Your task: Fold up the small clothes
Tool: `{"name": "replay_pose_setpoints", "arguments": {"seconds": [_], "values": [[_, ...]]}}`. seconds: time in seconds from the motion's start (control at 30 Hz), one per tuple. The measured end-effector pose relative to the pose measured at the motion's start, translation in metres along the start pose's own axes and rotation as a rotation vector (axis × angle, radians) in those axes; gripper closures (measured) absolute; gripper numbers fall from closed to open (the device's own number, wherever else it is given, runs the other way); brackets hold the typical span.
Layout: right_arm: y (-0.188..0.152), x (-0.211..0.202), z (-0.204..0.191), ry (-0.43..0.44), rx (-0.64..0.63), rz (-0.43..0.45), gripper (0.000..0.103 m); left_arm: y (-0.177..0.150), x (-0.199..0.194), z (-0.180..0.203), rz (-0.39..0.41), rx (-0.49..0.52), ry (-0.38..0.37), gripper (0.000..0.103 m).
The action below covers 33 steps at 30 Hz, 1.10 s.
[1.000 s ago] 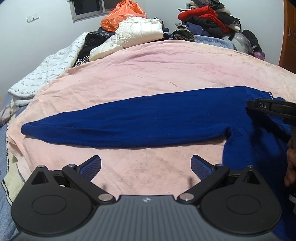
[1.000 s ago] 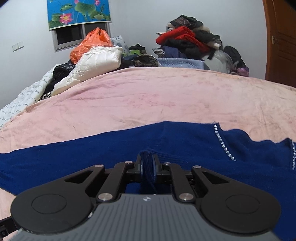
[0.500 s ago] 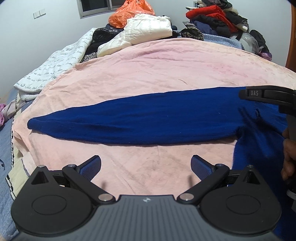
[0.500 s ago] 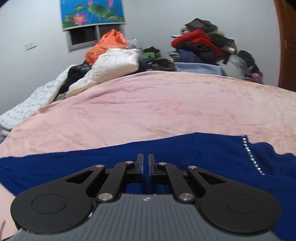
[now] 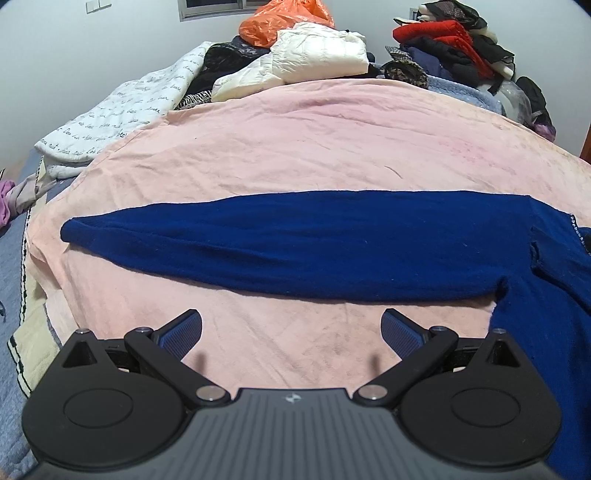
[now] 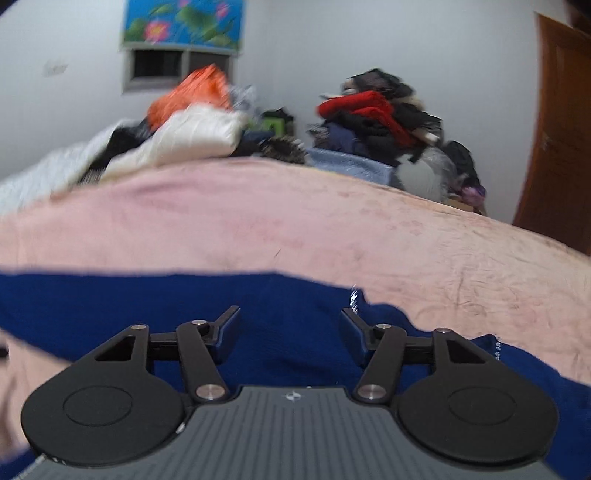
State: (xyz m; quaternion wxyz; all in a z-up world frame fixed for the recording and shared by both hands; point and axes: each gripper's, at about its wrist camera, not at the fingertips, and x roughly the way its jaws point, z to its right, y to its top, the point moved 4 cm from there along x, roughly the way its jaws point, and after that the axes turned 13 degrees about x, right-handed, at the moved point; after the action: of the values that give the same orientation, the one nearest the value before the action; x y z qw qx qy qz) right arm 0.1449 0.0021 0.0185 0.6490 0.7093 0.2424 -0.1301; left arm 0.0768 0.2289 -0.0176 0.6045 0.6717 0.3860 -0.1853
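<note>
- While our left gripper (image 5: 291,328) hangs with its jaws spread wide over bare pink cloth, nothing lies between its blue-padded fingers (image 5: 183,329).
- Just beyond those fingers we see the navy knit sweater (image 5: 332,243) lying flat on the pink blanket (image 5: 295,147), one long sleeve stretched out leftward to a rounded cuff, the body running off the right edge of the left wrist view.
- A short row of small sparkling beads (image 5: 573,222) edges the sweater near its neckline at the far right.
- In the blurred right wrist view, our right gripper (image 6: 290,332) is over the sweater's body (image 6: 129,299); its jaws have just been opening and now stand apart, released, with the knit lying beneath them and gripped by neither pad.
- The blanket (image 6: 295,214) covers the bed's whole middle, creased and faintly marked.
- At the left edge we see a white quilt printed with script (image 5: 122,110) draped off the bed.
- Farther back, a cream padded jacket (image 5: 317,55) rests on dark garments, with an orange plastic bag (image 5: 280,18) behind it.
- To the right rises a heap of red and black clothes (image 5: 450,40).
- On the far wall hang a lotus-flower picture (image 6: 184,22) above a window (image 6: 177,70); a brown wooden door (image 6: 557,140) stands at right.
</note>
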Motion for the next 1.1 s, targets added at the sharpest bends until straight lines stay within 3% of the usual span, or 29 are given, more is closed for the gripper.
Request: {"name": "replay_pose_setpoints", "arguments": {"seconds": [0.1, 0.27, 0.4, 0.47, 0.53, 0.77, 1.0, 1.1], "values": [[-0.020, 0.008, -0.030, 0.016, -0.147, -0.033, 0.047, 0.000, -0.001, 0.003, 0.001, 0.013, -0.006, 0.000], [-0.042, 0.030, -0.066, -0.065, -0.367, -0.038, 0.050, 0.000, -0.004, 0.006, 0.010, 0.038, 0.003, 0.000], [-0.046, 0.038, -0.067, -0.030, -0.342, -0.050, 0.064, 0.000, -0.002, 0.003, 0.006, 0.034, 0.009, 0.000], [-0.043, 0.040, -0.063, -0.010, -0.292, -0.067, 0.090, -0.001, 0.000, 0.002, 0.001, 0.029, 0.005, 0.000], [-0.041, 0.039, -0.061, -0.004, -0.268, -0.067, 0.093, -0.001, 0.000, 0.001, 0.001, 0.026, 0.005, 0.000], [-0.027, 0.037, -0.054, 0.037, -0.162, -0.043, 0.094, -0.002, 0.006, -0.005, -0.010, 0.005, 0.015, 0.000], [-0.017, 0.041, -0.070, 0.066, -0.172, -0.027, 0.094, -0.004, 0.007, -0.008, -0.019, -0.001, 0.030, 0.000], [-0.025, 0.054, -0.074, 0.077, -0.194, -0.108, 0.080, -0.004, 0.007, -0.008, -0.020, -0.002, 0.032, 0.000]]}}
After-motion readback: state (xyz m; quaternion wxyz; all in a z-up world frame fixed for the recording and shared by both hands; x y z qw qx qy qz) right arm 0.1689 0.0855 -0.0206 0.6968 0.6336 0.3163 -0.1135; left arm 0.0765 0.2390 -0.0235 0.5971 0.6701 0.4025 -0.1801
